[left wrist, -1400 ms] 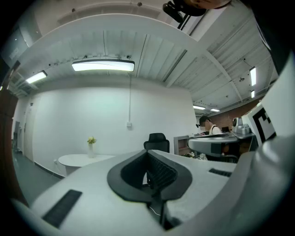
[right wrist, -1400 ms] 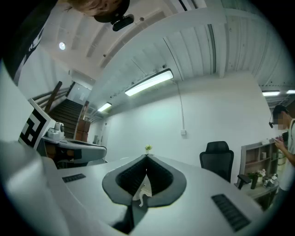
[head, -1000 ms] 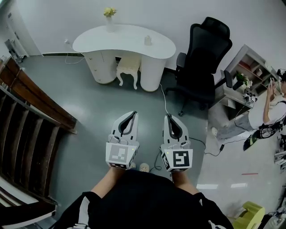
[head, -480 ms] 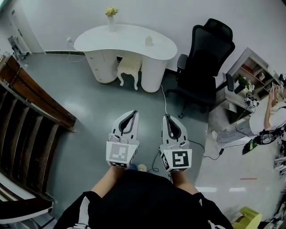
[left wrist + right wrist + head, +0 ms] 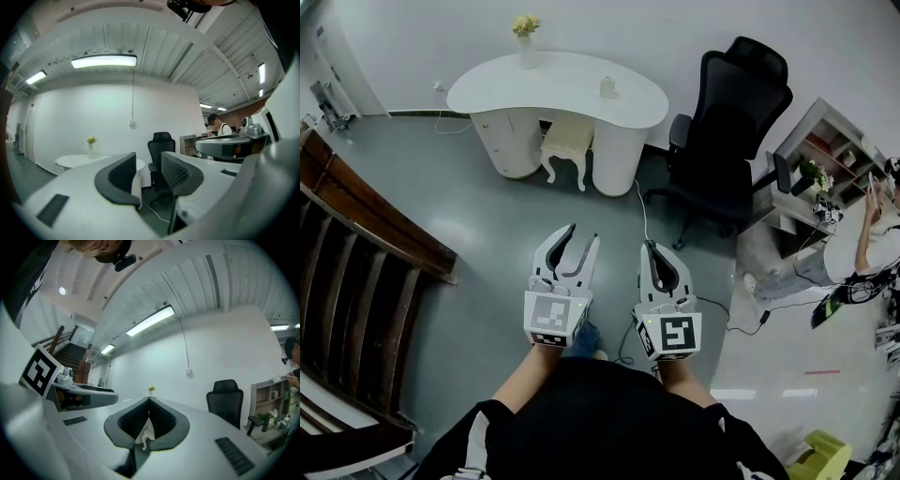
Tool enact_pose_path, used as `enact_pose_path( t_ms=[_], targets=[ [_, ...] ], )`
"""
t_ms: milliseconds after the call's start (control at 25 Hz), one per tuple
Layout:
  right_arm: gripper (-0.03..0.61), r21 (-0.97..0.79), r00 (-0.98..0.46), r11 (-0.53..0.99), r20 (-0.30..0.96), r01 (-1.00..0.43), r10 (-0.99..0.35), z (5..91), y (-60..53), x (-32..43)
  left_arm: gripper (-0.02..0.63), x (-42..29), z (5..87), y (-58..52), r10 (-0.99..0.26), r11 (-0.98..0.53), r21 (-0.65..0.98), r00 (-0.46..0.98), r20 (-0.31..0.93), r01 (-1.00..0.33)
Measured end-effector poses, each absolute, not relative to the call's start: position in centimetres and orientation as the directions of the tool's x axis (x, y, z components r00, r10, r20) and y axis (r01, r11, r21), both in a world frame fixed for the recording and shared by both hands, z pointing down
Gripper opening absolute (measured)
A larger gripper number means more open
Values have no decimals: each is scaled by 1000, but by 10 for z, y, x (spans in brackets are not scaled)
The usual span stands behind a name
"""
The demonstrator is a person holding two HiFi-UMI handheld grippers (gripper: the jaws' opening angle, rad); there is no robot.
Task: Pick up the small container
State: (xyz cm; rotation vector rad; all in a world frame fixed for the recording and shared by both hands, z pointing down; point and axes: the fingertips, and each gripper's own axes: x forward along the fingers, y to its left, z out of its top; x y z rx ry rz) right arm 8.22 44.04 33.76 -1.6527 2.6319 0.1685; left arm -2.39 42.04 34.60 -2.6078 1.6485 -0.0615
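The white desk [image 5: 553, 89] stands well apart from both grippers, so the approach is all still to do. The left gripper [image 5: 584, 234] has just been opening its jaws, which now stand apart with nothing between them. The right gripper [image 5: 652, 246] has its 2 jaws together and holds nothing. The small container [image 5: 607, 86] sits untouched on the desk, right of the flower vase [image 5: 525, 37].

Left gripper [image 5: 582, 234] has just been opening: its fingers [image 5: 553, 249] were closed tip to tip in both earlier head views and now stand apart in a V. The left gripper view confirms the gap, with nothing between the fingers, only the far room. The person's leg [image 5: 585, 339], blue, now shows beside the left gripper's cube, where only pale shoe tips showed earlier.
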Motion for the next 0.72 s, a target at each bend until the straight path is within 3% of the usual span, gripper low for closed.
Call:
enact_pose_path(
  t_ms=[240, 720],
  targets=[
    [23, 73, -418, 414, -64, -907, -906, 343, 394, 77, 230, -32, 358, 368, -899, -437, -51, 436, 34, -898],
    [23, 75, -380, 376, -48, -923, -924, 341, 289, 58, 261, -55, 353, 253, -891, -453, -62, 453, 24, -889]
  ],
)
